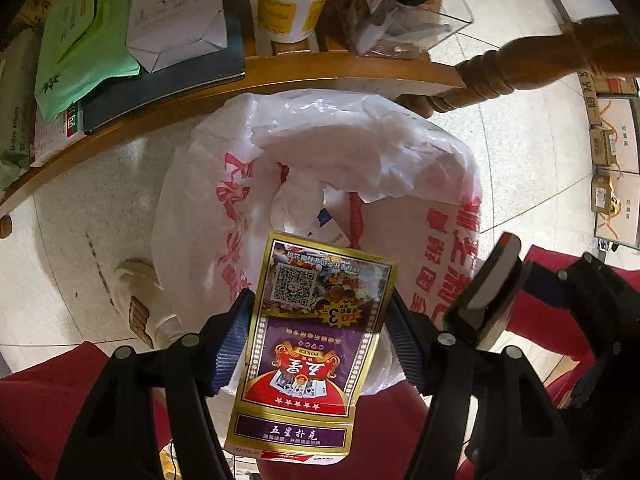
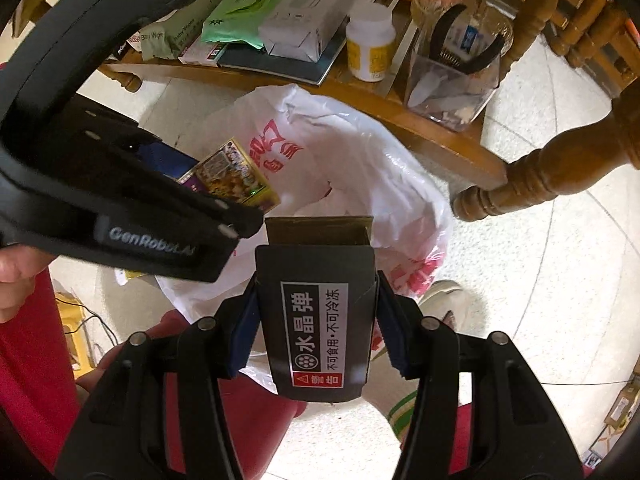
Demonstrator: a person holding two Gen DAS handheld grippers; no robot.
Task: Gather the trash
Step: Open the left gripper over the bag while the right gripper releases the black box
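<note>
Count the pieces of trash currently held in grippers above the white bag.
2. A playing-card box sits in the left gripper; a black carton sits in the right gripper. More trash may lie hidden inside the white bag.

Gold poker box (image 1: 308, 344) and black carton (image 2: 316, 320) above white bag (image 1: 320, 152).

Card box (image 1: 308, 344): gold-bordered, purple and red. Carton (image 2: 316, 320): black, white label. Bag (image 1: 320, 168): white, red print.

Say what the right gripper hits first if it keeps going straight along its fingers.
Probably the white plastic bag: the right gripper, shut on the black box, points at its open mouth. Depth unclear.
</note>
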